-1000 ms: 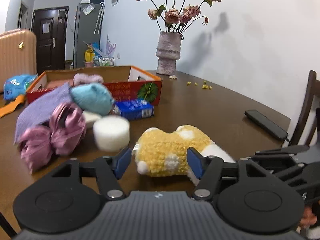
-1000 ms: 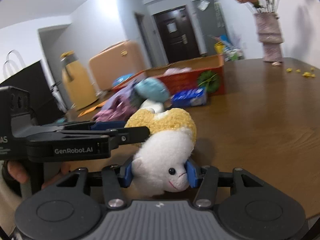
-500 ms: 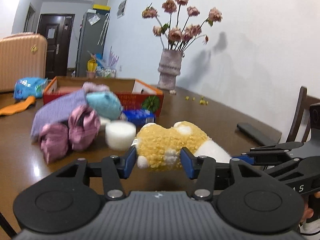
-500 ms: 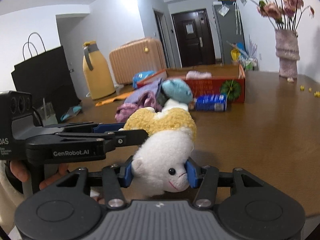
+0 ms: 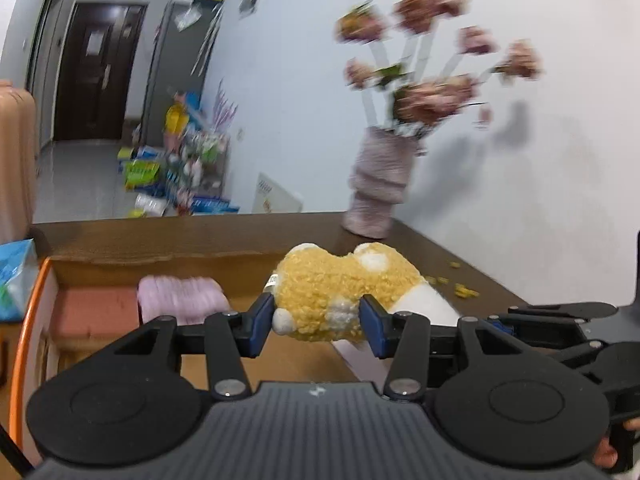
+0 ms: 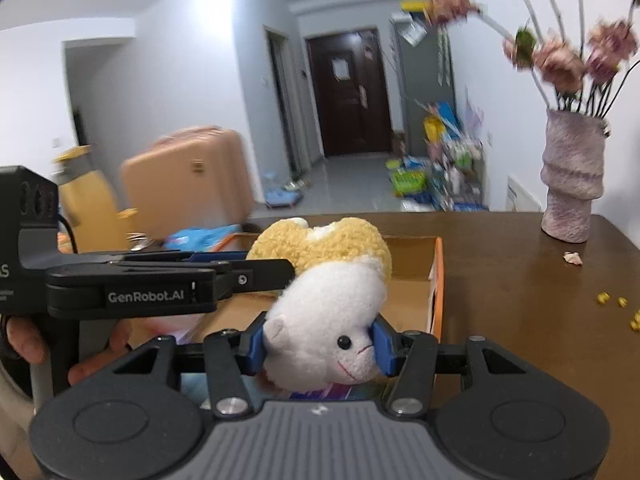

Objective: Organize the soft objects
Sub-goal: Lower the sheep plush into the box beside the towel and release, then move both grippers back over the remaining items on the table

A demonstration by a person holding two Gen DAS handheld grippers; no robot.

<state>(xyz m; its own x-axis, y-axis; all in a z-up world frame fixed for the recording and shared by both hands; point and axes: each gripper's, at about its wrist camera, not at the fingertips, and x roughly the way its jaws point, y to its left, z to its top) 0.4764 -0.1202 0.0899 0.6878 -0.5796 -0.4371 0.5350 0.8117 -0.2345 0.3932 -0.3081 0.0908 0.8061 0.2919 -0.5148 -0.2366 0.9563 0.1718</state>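
Over cardboard box (image 5: 120, 258), plush sheep (image 5: 340, 292), vase (image 5: 380, 184) beyond

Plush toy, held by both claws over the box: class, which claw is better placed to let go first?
Probably the left claw: it pinches the plush toy at the yellow end, already above the box; the right claw holds the head nearer the front.

Both grippers are clamping the plush sheep (image 5: 340, 296) together: left gripper (image 5: 316, 318) pinching its body, right gripper (image 6: 322, 346) squeezing its head.

flowers (image 5: 432, 60) blurred, suitcase (image 5: 14, 160) cut off
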